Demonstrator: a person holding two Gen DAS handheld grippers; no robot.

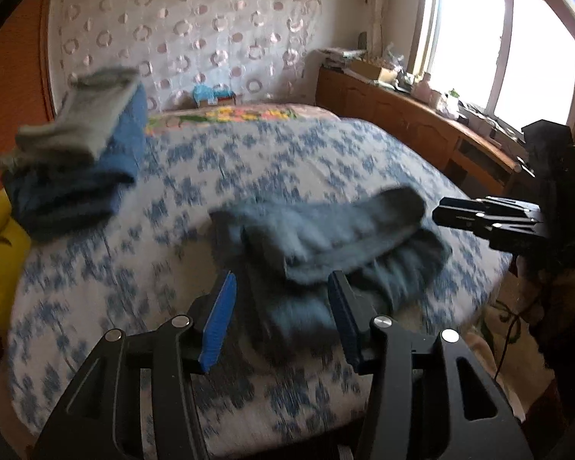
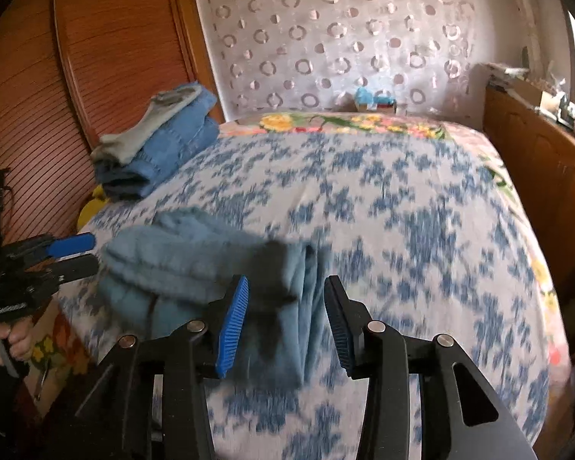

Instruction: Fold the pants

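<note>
Lying folded on bed (image 1: 195, 176), pants (image 1: 326, 237) under open tongs (image 1: 283, 318)

We see a blue-flowered bed (image 2: 383, 199) bearing folded grey-blue pants (image 2: 195, 264) near us and stacked clothes (image 2: 161, 145) far left.

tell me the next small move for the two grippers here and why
Probably draw both grippers back off the bed. The grey-blue pants already lie folded in a bundle on the blue-patterned bedcover, and the left gripper and right gripper both stand open with nothing pinched. A last tidy of the loose lower layer may follow.
</note>
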